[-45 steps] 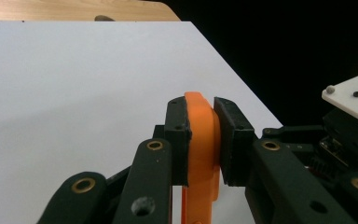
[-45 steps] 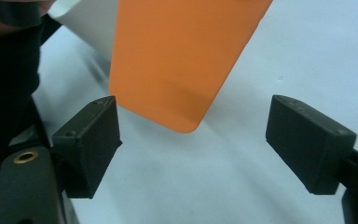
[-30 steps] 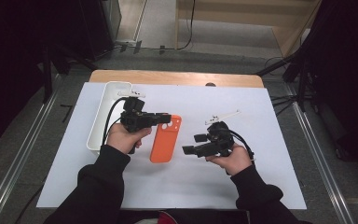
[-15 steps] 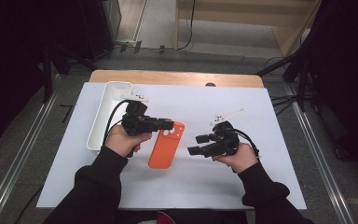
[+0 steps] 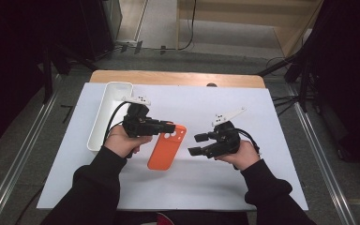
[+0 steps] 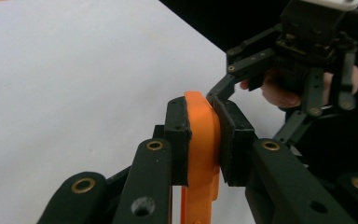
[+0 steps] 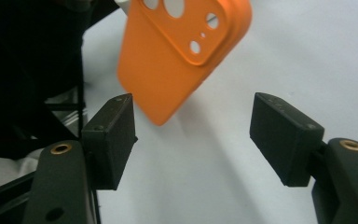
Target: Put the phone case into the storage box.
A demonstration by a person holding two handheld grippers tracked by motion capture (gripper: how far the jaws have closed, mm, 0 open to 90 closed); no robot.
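L gripper (image 6: 204, 135) clamped on orange phone case (image 5: 167, 146) at its camera-cutout end; case hangs off the jaws, tilted over white mat (image 5: 243, 183). R gripper (image 7: 193, 140) spread, nothing btwn pads, case just ahead of its jaws. Risks: grip is on one edge only, so case may pivot or slip if R closes off-centre. White tray (image 5: 104, 123) sits behind L gripper, apart.

A wooden table (image 5: 178, 78) carries a white sheet (image 5: 262, 136) over most of its top. A white tray (image 5: 104, 117) lies on the sheet's left edge.
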